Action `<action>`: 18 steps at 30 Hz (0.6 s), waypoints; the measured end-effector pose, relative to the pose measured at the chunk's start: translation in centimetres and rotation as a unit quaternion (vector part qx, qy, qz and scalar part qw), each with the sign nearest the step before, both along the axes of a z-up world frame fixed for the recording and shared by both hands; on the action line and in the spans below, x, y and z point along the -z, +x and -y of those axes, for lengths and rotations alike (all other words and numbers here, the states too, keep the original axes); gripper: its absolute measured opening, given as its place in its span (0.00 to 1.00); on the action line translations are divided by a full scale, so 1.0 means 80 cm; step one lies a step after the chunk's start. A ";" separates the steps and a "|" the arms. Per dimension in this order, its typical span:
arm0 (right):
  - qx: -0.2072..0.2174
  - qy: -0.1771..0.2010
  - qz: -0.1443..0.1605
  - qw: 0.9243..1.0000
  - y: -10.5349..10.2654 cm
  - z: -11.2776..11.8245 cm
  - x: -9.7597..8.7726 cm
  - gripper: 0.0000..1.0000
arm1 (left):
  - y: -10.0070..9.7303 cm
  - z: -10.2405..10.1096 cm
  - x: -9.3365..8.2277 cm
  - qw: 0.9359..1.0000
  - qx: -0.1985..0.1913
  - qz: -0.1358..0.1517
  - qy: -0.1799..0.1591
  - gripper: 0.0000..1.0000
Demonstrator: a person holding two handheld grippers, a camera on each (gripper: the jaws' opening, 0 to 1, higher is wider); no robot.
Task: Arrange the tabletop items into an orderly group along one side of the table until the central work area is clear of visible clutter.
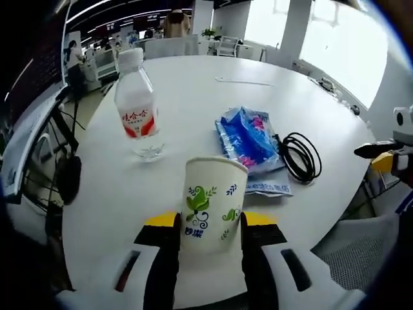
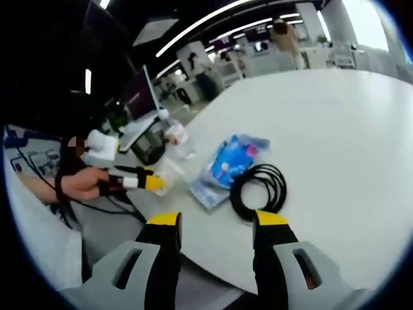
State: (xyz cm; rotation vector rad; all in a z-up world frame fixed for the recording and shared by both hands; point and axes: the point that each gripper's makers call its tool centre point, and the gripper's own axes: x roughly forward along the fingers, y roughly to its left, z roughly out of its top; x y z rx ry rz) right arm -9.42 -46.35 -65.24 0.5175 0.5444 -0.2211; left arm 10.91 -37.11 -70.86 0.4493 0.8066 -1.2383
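In the left gripper view, the left gripper (image 1: 210, 234) has its jaws closed on a paper cup (image 1: 211, 205) at lower centre; the cup's base is hidden between the yellow-tipped jaws. Behind it on the white table (image 1: 193, 90) a water bottle (image 1: 137, 106) stands upright at upper left, well apart from the cup. A blue packet (image 1: 248, 139) lies right of centre, its lower edge partly hidden behind the cup's rim, and a coiled black cable (image 1: 301, 157) lies just beside it on the right. At the far right edge the right gripper (image 1: 387, 150) enters, cut off by the frame.

In the right gripper view, the right gripper (image 2: 216, 225) hangs at lower centre, its jaws wide apart with nothing between them, over the near table (image 2: 335, 129) edge. The cable (image 2: 258, 191) sits just above the jaws, touching the packet (image 2: 227, 163). At the left, a hand (image 2: 82, 183) holds the left gripper (image 2: 139, 181); the cup (image 2: 164, 177) and bottle (image 2: 177, 139) beside it are pale and hard to make out. Desks and people fill the blurred background.
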 end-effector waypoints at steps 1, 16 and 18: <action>-0.001 0.002 0.000 1.000 0.001 -0.003 0.001 0.42 | -0.007 0.004 -0.002 1.000 0.010 -0.001 -0.003 0.36; -0.062 0.010 0.002 0.998 0.024 -0.046 0.004 0.42 | -0.068 0.026 -0.019 0.995 0.093 -0.017 -0.027 0.36; -0.064 0.010 0.003 0.998 0.027 -0.045 0.004 0.42 | -0.076 0.027 -0.022 0.994 0.106 -0.017 -0.030 0.36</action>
